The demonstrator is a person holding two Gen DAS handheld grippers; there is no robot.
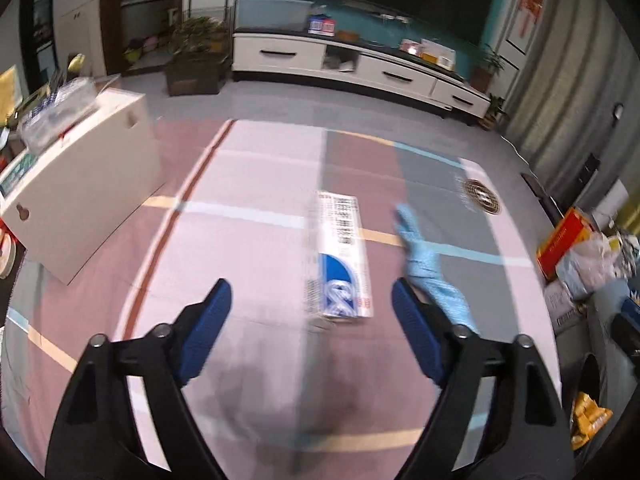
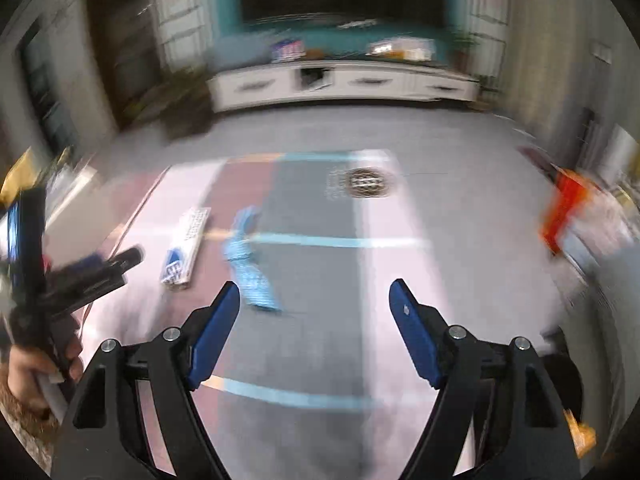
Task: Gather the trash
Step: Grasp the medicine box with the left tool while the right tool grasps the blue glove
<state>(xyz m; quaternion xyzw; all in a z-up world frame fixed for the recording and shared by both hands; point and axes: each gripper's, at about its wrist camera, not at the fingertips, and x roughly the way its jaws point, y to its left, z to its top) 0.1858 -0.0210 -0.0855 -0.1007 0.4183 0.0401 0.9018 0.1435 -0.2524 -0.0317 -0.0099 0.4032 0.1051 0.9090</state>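
Observation:
A long white and blue carton (image 1: 342, 258) lies flat on the patterned floor mat, straight ahead between the fingers of my left gripper (image 1: 312, 300), which is open and empty just short of it. A crumpled light blue cloth (image 1: 430, 268) lies right of the carton, partly behind the left gripper's right finger. In the blurred right wrist view the carton (image 2: 184, 248) and the cloth (image 2: 250, 264) lie ahead to the left. My right gripper (image 2: 316, 300) is open and empty above the mat. The left gripper (image 2: 96, 268) shows at that view's left edge.
A white box (image 1: 84, 196) with clutter on top stands on the left. A red box and plastic bags (image 1: 580, 248) are heaped at the right. A white TV cabinet (image 1: 352, 64) and potted plants line the far wall. A round drain cover (image 1: 482, 196) sits in the mat.

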